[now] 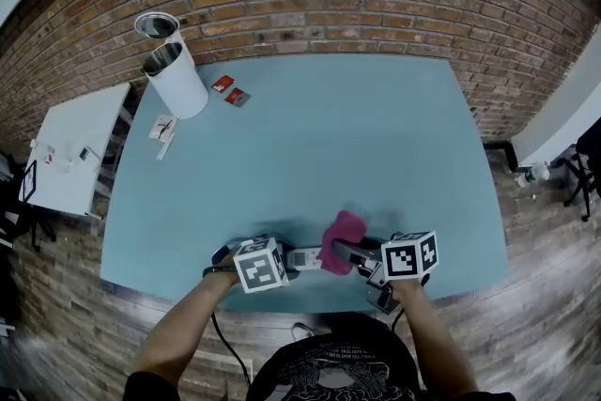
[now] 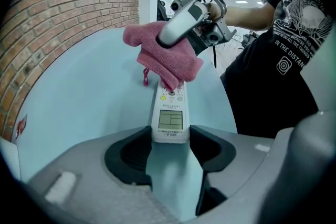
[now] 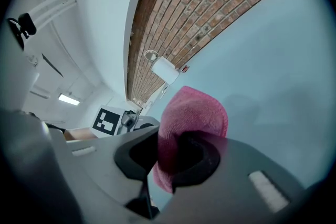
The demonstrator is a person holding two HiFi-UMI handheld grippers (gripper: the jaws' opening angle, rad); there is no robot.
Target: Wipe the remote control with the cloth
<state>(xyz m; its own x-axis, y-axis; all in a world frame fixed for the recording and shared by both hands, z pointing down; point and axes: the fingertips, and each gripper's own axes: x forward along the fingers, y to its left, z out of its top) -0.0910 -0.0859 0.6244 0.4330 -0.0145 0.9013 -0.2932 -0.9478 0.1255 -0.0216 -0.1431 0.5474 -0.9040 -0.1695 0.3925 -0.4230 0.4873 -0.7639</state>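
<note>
Left gripper (image 2: pixel 170 147) is clamping the remote control (image 2: pixel 170 119) by its display end. The remote is sitting at 6 o'clock in the head view, near the table (image 1: pixel 329 136) front edge.

Right gripper (image 3: pixel 176 157) is pinching the pink cloth (image 3: pixel 191 113) and pressing it on the button end.

Risks:
- Left is gripping the tip only, so a hard stroke is likely levering the remote out or twisting it.
- The loose cloth tail could be snagging.

The edge is running close at 6. Open room is lying toward 12, with the white canisters (image 1: pixel 174 70) well apart at 10.
</note>
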